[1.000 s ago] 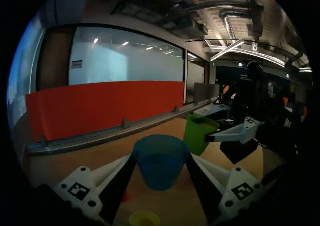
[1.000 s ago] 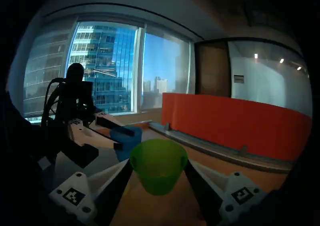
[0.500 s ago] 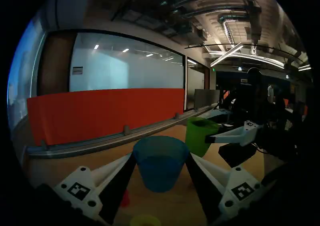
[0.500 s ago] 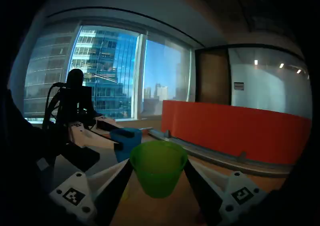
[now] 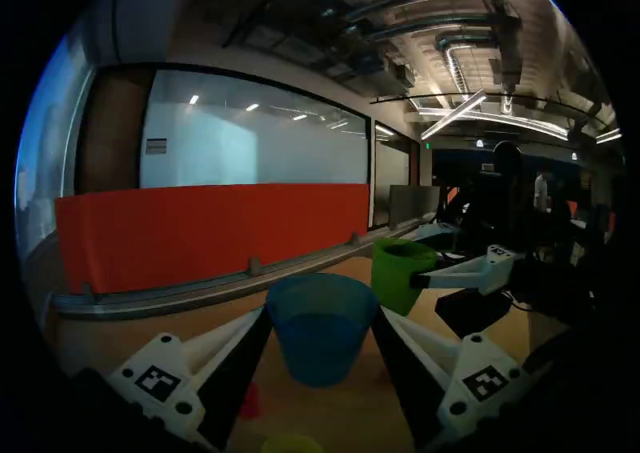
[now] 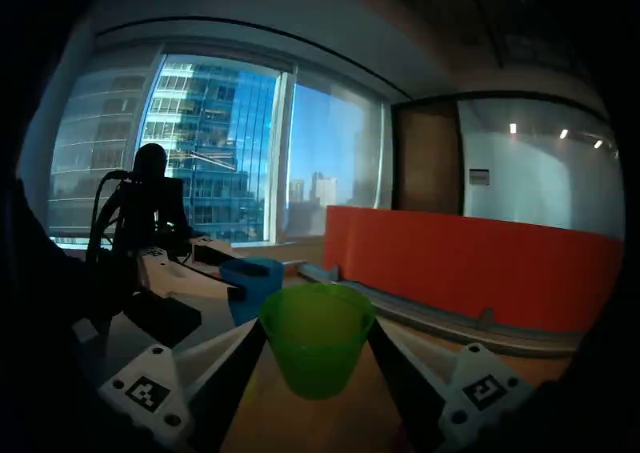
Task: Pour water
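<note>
My left gripper (image 5: pixel 321 323) is clenched on the blue cup (image 5: pixel 322 349), which is upright with water showing inside, over the wooden tabletop (image 5: pixel 352 417). My right gripper (image 6: pixel 318 334) grips the green cup (image 6: pixel 318 361), also upright, close beside the blue one. An orange partition (image 5: pixel 208 229) stands behind.

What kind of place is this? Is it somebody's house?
Most likely an office, not a house. There is an orange desk divider, a glass-walled room behind it, bare pipes on the ceiling, and a big window looking out at tall city towers.
</note>
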